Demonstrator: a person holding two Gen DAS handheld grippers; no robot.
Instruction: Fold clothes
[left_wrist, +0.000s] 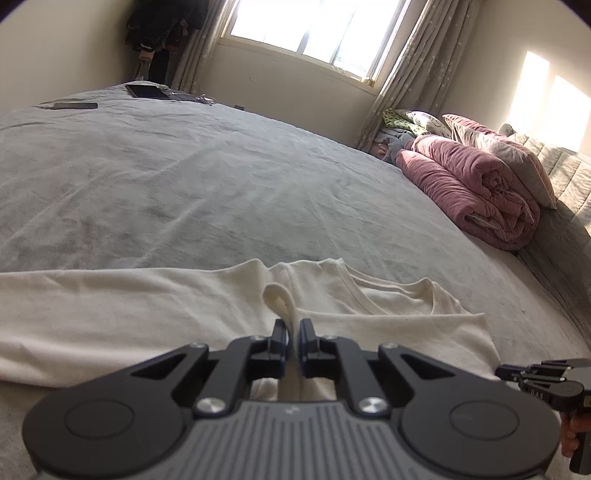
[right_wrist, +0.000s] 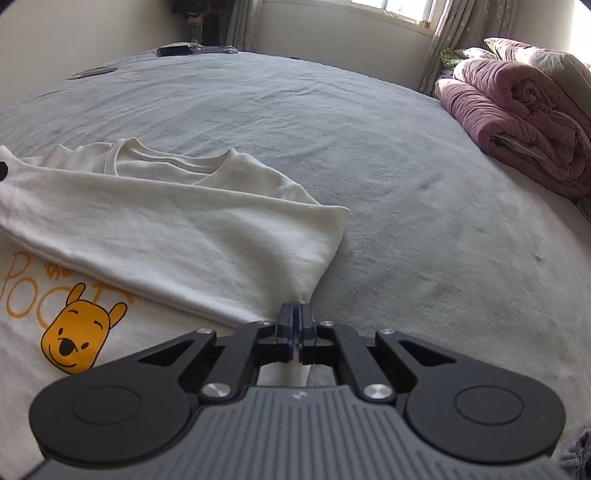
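Cream shirt (right_wrist: 177, 221), soft and limp, part-folded on grey bed (right_wrist: 369, 147); left claw (left_wrist: 293, 328) and right claw (right_wrist: 295, 314) each pinching its fabric, best gripped at edges.

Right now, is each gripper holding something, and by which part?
Both hold the white T-shirt. The left gripper pinches a raised fold of cloth below the collar; the right gripper pinches the folded-over side's edge.
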